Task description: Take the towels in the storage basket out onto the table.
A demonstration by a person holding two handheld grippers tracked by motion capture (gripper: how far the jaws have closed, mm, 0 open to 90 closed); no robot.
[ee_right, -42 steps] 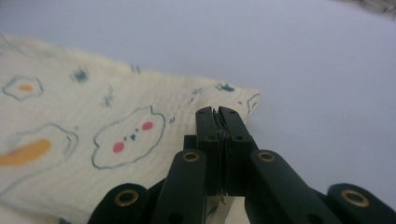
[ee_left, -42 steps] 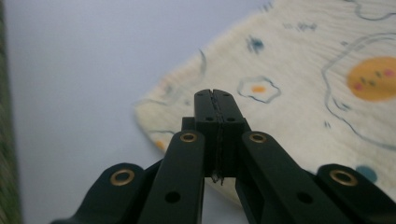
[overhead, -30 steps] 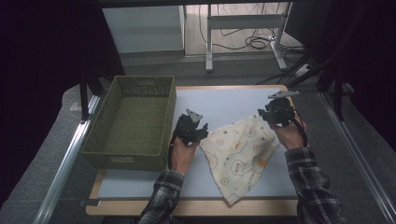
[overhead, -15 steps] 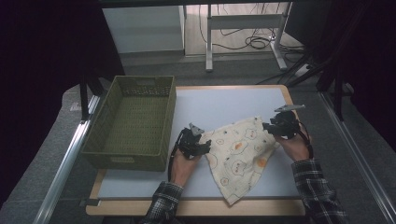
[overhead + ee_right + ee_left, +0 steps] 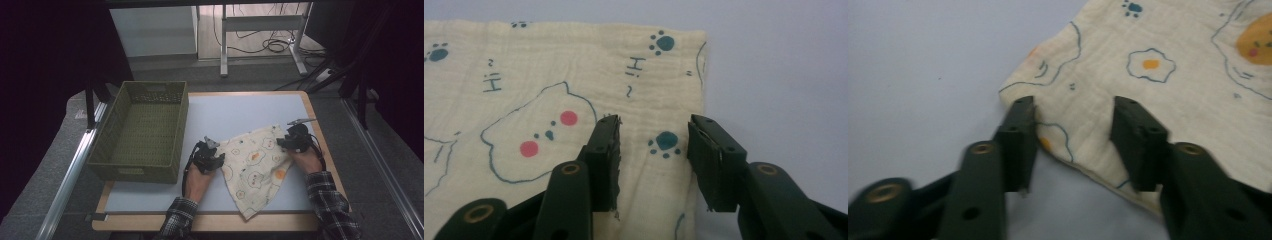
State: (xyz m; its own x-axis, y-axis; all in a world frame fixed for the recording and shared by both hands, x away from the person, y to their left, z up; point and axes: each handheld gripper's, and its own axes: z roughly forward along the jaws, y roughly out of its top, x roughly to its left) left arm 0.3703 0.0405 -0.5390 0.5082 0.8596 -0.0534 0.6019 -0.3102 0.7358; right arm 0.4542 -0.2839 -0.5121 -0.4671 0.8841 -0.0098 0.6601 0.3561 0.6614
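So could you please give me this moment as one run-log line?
left gripper: open, astride cloth corner, just closing | right gripper: open, astride far corner, just closing | basket: left of cloth

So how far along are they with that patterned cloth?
Early on. The cloth lies spread flat on the table. Both grippers, left and right, straddle its corners, jaws apart, the left's just closing. Gripping and lifting remain; the basket sits empty.

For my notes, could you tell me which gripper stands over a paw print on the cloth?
The right gripper: a paw print lies between its jaws.
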